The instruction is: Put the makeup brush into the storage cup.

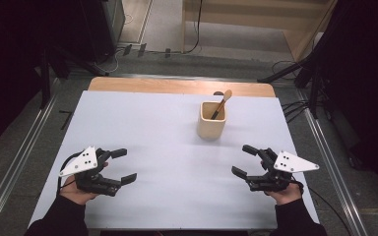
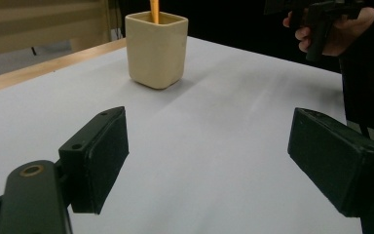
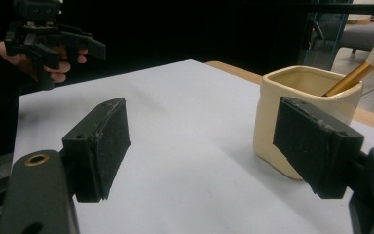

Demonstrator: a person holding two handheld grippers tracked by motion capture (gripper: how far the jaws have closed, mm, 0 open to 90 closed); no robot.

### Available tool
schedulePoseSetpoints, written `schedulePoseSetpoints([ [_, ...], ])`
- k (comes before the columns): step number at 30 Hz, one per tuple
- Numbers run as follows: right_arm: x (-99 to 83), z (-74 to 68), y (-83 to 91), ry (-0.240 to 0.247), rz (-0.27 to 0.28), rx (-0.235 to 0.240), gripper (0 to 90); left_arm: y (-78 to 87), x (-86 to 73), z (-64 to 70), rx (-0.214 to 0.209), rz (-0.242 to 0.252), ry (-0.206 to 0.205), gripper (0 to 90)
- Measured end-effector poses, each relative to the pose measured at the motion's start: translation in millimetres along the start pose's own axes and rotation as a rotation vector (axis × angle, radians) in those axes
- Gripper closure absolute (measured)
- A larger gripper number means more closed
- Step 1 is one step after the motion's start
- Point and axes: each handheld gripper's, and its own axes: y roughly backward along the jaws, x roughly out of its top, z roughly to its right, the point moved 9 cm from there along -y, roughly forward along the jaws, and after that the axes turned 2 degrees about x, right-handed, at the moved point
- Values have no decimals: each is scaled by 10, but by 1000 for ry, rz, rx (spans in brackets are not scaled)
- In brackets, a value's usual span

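A cream square cup [image 1: 211,120] stands upright on the white table [image 1: 167,142], right of centre toward the back. A brush with a golden handle and pale tip [image 1: 221,104] leans inside it. My left gripper [image 1: 123,165] hovers near the front left, jaws wide open and empty. My right gripper [image 1: 243,160] is at the front right, also open and empty. In the left gripper view the cup [image 2: 156,48] lies ahead, beyond the open gripper [image 2: 209,161]. In the right gripper view the cup [image 3: 299,112] sits just behind the right jaw of that gripper [image 3: 214,146], with the brush [image 3: 365,68] poking out.
The table's wooden far edge [image 1: 177,86] shows behind the white cover. Metal rails [image 1: 15,162] run along both sides on the floor. Cables and dark stands [image 1: 295,73] lie beyond the table. The other hand's gripper [image 3: 44,36] appears far off in each gripper view.
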Motion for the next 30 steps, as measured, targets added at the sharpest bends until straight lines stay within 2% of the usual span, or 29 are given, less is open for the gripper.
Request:
schedulePoseSetpoints([
  [30, -5, 0, -2, 11, -8, -5, 220, 10, 4, -9, 0, 1, 0, 154],
])
